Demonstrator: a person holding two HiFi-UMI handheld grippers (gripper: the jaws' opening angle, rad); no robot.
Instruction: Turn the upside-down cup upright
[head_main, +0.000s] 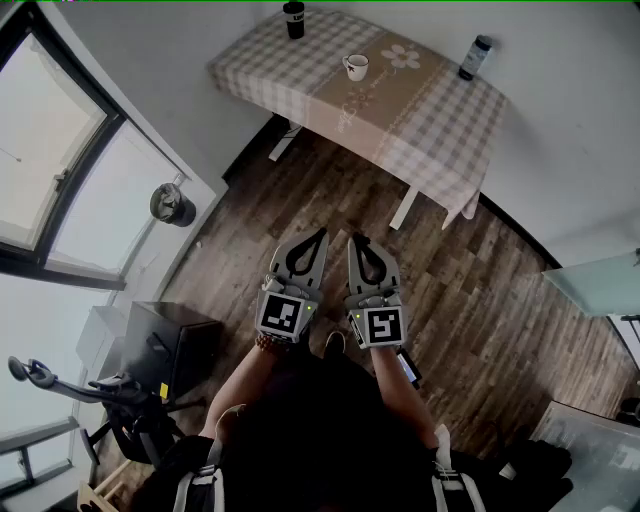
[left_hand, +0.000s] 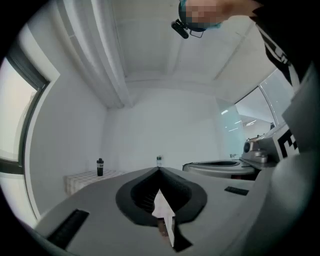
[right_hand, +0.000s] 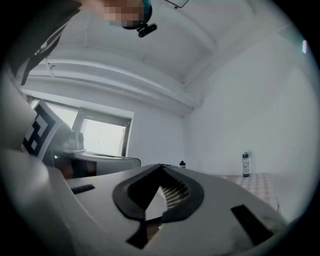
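Left gripper and right gripper: jaws together, nothing held. Advance to the table at 12 o'clock. Part one gripper's jaws before reaching the cup.

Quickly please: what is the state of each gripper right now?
Left gripper: closed, holding nothing.
Right gripper: closed, holding nothing.

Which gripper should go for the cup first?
Right, marginally: the right gripper lines up with the cup on the table; the left gripper is offset slightly left. Both are shut, empty and far off.
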